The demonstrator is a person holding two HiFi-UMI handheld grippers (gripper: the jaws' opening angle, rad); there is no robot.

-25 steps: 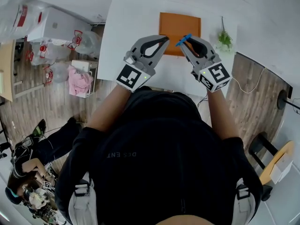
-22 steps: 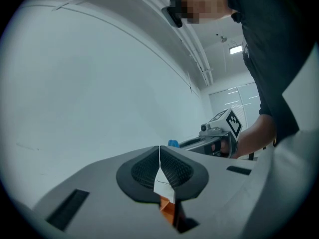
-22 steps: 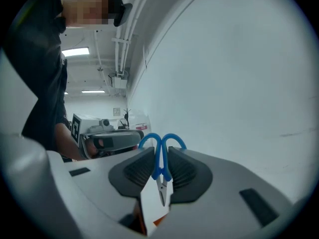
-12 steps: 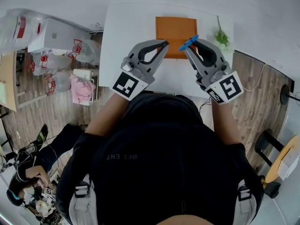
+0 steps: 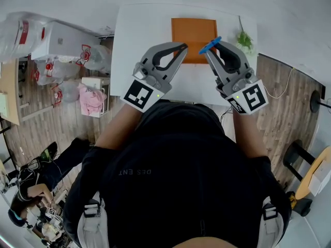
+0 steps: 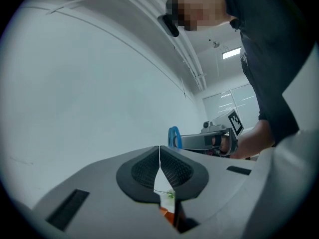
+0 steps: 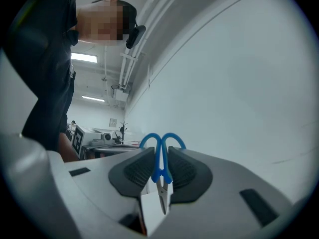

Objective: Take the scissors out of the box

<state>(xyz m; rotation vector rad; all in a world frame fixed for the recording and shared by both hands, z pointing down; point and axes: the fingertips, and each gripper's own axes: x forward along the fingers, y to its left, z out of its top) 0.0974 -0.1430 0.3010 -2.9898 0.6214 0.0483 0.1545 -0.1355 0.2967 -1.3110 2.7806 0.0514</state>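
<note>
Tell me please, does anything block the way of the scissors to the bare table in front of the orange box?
Nothing visible does. The right gripper holds the scissors clear of the orange box; the visible table before it is bare.

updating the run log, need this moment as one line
left gripper: shut, empty | right gripper: shut on scissors, blue handles | box: orange, on white table

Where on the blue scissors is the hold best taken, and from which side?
At the narrow neck below the loops of the scissors, where the right gripper clamps them: pads squeeze both outer edges, keeping the blades shut, and the wider loops likely stop slipping.
</note>
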